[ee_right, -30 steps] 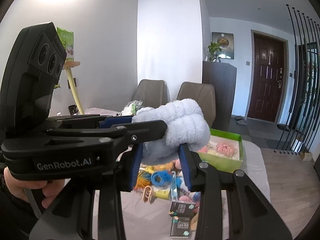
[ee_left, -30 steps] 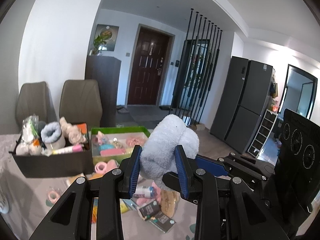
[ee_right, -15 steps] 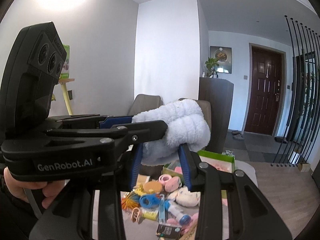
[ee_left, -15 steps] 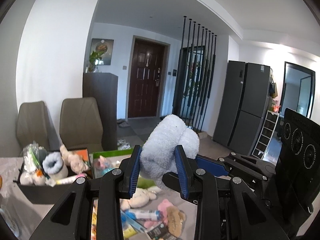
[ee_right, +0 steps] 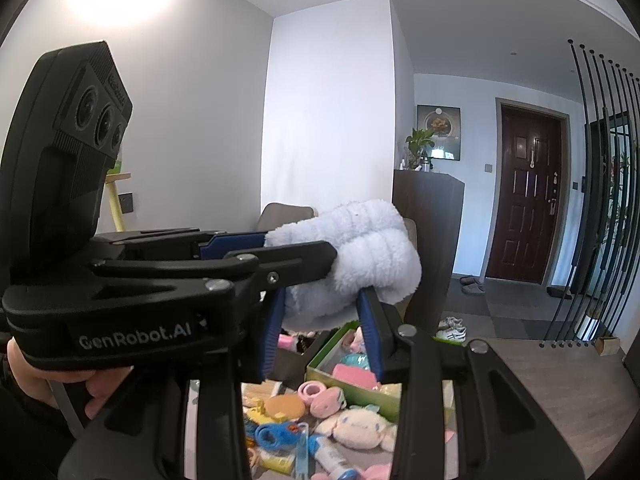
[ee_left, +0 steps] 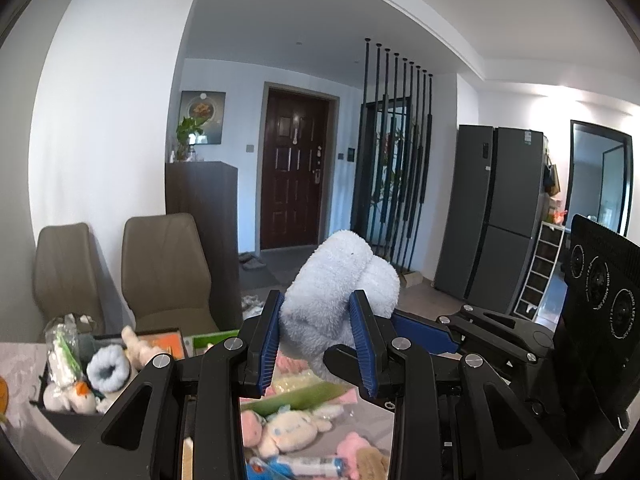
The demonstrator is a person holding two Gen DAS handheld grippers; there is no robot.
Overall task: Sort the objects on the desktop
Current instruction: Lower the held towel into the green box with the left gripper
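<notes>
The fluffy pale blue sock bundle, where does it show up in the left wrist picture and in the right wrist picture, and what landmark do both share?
Left wrist view: the fluffy pale blue sock bundle sits just below centre, clamped between this gripper's blue jaws.
Right wrist view: the bundle sits at centre, with both grippers' jaws closed on it.
Shared landmark: the dark brown door, above the bundle in the left view, right of it in the right view.

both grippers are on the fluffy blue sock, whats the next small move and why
Probably carry the fluffy blue sock left and down toward the black bin, which already holds a similar blue sock. Left gripper and right gripper both pinch it, raised above the table clutter, so nothing is sorted yet.
</notes>
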